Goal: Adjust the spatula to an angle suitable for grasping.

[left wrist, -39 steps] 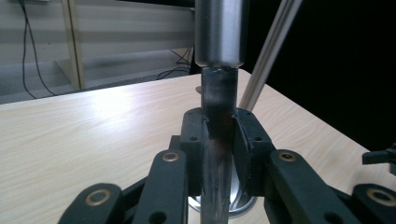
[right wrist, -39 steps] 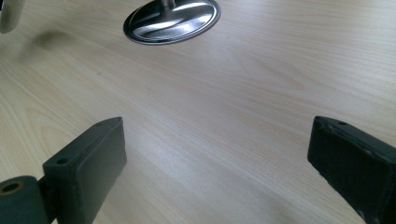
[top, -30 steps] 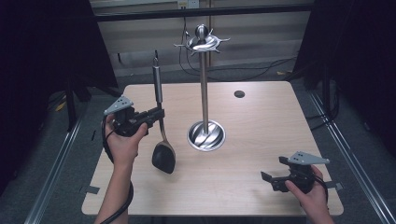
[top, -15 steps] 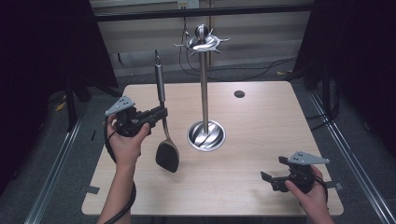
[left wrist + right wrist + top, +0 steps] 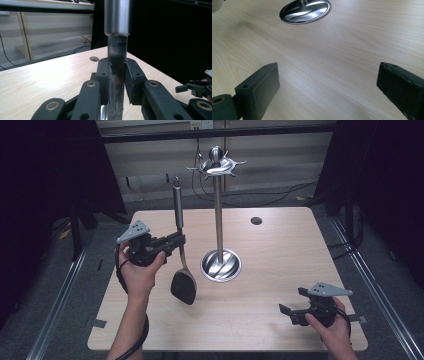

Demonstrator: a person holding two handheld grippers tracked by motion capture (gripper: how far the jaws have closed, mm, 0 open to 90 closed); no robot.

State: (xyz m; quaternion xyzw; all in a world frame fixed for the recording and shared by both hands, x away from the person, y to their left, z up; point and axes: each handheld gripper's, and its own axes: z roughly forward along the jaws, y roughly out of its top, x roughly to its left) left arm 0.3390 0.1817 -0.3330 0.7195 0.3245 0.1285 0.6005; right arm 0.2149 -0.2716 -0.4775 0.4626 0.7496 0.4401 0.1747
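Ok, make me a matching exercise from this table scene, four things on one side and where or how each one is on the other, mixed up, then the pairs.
Things:
1. spatula
2. utensil stand
3. left gripper
4. right gripper

States:
A. jaws open, nothing between them
B. upright at the table's middle, hooks bare
C. clamped on a metal handle
D. held upright, black head down

Pairs: 1-D, 2-B, 3-C, 4-A

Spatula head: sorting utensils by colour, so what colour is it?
Black, on the spatula; clearest in the high view.

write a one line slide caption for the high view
Left gripper holds a spatula upright beside the steel utensil stand; right gripper rests open.
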